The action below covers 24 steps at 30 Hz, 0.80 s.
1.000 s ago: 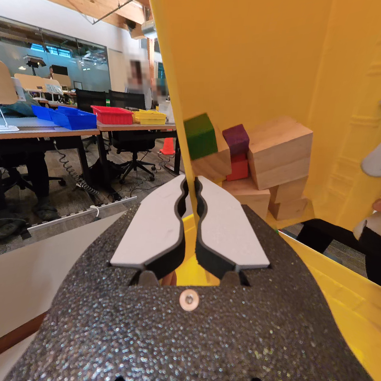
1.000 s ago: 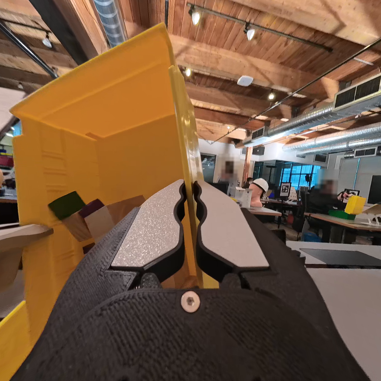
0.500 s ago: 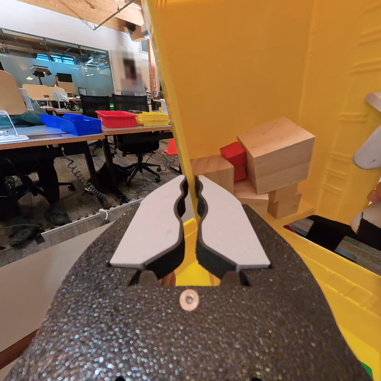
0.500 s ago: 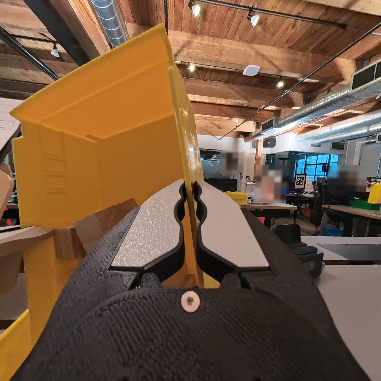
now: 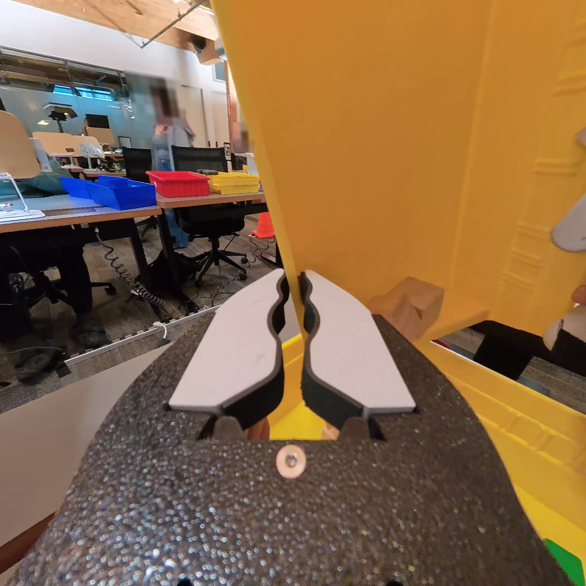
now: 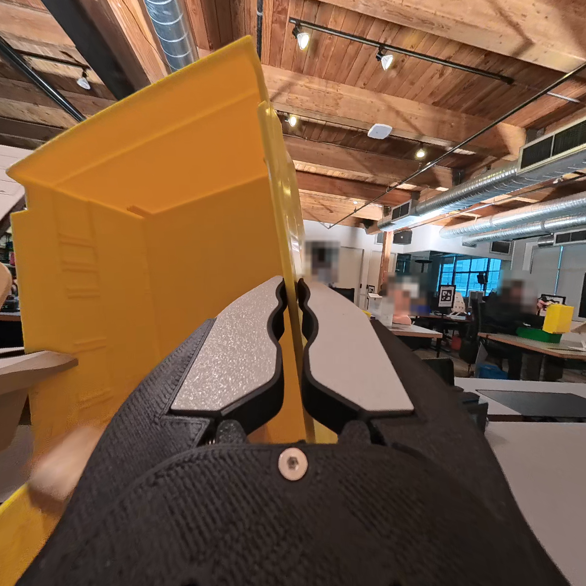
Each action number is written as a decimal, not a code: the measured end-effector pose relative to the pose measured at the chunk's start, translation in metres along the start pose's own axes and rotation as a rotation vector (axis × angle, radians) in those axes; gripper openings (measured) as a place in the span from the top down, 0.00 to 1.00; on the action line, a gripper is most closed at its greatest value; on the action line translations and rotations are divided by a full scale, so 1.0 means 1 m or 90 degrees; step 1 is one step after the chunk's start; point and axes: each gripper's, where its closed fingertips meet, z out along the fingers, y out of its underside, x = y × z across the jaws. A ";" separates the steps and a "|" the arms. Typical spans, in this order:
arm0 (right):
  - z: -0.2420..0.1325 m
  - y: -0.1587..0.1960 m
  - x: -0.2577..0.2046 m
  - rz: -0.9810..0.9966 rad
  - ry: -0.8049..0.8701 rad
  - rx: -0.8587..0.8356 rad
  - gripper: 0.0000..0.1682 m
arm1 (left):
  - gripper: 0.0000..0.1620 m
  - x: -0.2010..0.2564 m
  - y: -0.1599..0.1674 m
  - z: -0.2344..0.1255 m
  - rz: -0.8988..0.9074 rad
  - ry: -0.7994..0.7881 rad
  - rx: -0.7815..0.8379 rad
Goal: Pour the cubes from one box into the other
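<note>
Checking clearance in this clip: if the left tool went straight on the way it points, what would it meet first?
The left tool is shut on a wall of the tipped yellow box. That wall runs on ahead between its fingers, so it would slide along it; past the wall, depth is unclear.

The left gripper has a black, glitter-speckled, domed body, with one silver screw in the middle just behind its fingers. Those fingers are flat pale grey plates edged with wavy black pads. The right gripper is matt black with a ribbed, woven-looking print, a like screw behind its fingers, and sparkly grey finger plates.
</note>
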 end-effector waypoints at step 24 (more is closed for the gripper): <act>-0.026 -0.045 -0.018 -0.092 0.011 0.106 0.97 | 0.97 0.004 -0.013 -0.016 0.029 0.010 0.057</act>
